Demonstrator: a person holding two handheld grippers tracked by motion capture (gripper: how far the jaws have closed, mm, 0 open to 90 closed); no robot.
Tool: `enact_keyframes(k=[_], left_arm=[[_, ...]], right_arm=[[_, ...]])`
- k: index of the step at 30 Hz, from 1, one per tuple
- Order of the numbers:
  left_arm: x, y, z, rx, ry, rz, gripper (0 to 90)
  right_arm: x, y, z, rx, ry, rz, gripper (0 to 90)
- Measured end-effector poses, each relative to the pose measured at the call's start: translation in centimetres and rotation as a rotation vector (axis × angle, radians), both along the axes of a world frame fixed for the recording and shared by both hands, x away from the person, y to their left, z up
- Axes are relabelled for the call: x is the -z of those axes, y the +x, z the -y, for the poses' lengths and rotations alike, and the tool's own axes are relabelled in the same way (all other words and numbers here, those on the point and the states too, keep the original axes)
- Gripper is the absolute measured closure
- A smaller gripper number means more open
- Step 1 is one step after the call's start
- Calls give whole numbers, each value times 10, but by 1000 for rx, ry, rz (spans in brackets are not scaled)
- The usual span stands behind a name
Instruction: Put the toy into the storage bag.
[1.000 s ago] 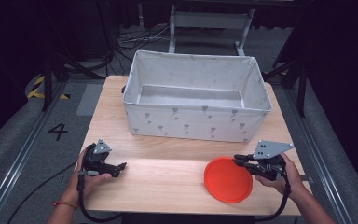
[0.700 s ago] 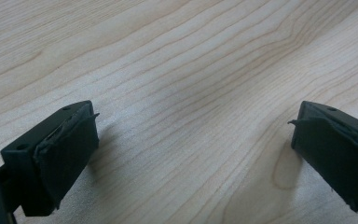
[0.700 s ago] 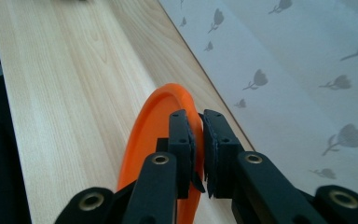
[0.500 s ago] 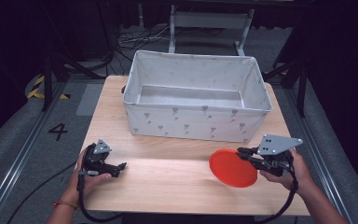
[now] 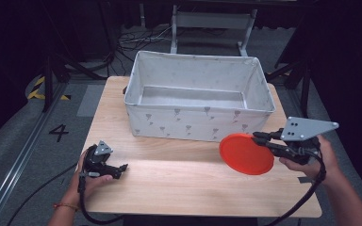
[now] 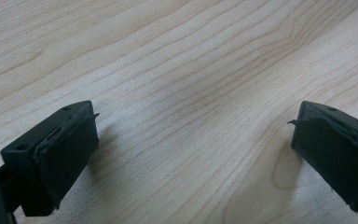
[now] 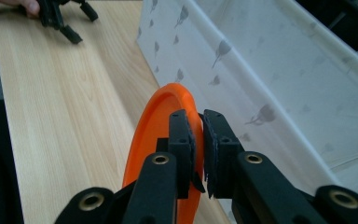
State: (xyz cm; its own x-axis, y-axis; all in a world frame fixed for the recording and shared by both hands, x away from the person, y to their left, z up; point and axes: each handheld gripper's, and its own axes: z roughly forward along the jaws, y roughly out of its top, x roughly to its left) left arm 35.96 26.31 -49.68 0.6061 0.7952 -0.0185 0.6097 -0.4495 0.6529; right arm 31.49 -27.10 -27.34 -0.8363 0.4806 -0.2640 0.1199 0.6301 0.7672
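- The tabletop (image 5: 179, 183) is pale wood with visible grain, standing over a grey floor (image 5: 23, 141) that carries a painted number four (image 5: 59, 132).
- A white fabric bin (image 5: 193, 125) printed with small grey motifs sits at the far half of the tabletop, its inside bare.
- An orange plate (image 5: 246, 154) hangs lifted off the tabletop, tilted, just in front of the bin's right front corner; in the right gripper view its rim (image 7: 168, 100) stands edge-on close beside the bin's wall.
- The right gripper (image 5: 260, 140) is clenched on the plate's right edge, its jaws pinching the rim.
- The left gripper (image 5: 122, 168) rests at the near left of the tabletop, well apart from the plate, released, its jaws spread wide over bare wood.
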Motion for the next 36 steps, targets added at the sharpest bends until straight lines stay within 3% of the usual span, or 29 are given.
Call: enact_keyframes(k=[2, 11, 18, 30, 36], left_arm=[[0, 0, 0, 5, 1, -1, 8], [0, 0, 0, 5, 1, -1, 8], [0, 0, 0, 5, 1, -1, 8], [0, 0, 0, 6, 1, -1, 8], [0, 1, -1, 9, 4, -1, 8]], right_arm=[[-15, 2, 2, 3, 2, 24, 829], [-51, 10, 2, -5, 11, 63, 829], [-78, 32, 3, 2, 18, 50, 829], [-109, 63, -2, 44, -15, 68, 830], [-115, 92, -3, 78, -1, 60, 829]])
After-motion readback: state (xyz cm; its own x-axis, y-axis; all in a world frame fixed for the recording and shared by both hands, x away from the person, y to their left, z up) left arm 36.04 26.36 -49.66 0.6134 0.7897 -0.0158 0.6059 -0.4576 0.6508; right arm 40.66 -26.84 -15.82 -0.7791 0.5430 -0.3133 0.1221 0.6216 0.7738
